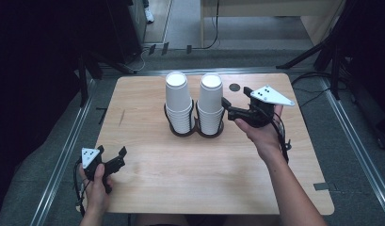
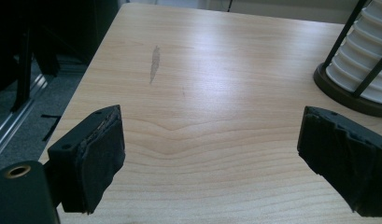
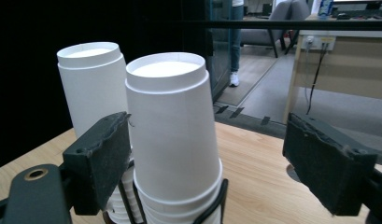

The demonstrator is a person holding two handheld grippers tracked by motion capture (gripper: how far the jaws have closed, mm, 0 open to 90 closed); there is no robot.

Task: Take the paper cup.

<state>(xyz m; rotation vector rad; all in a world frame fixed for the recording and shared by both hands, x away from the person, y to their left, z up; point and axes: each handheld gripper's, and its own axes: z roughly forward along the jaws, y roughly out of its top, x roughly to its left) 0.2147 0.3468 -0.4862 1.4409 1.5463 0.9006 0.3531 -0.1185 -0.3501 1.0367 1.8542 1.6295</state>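
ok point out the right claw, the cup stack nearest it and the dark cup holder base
right claw [image 1: 226, 104], high view, midway between its fingertips
right cup stack [image 1: 211, 101], high view, side wall of the top cup
cup holder base [image 2: 340, 91], left gripper view, dark rim on the table

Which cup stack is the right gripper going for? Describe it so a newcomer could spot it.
On the wooden table, toward the far edge, a dark wire holder carries two stacks of white paper cups. The target is the right stack, next to the right gripper. Unlike the left stack, it has the open jaws at its side.
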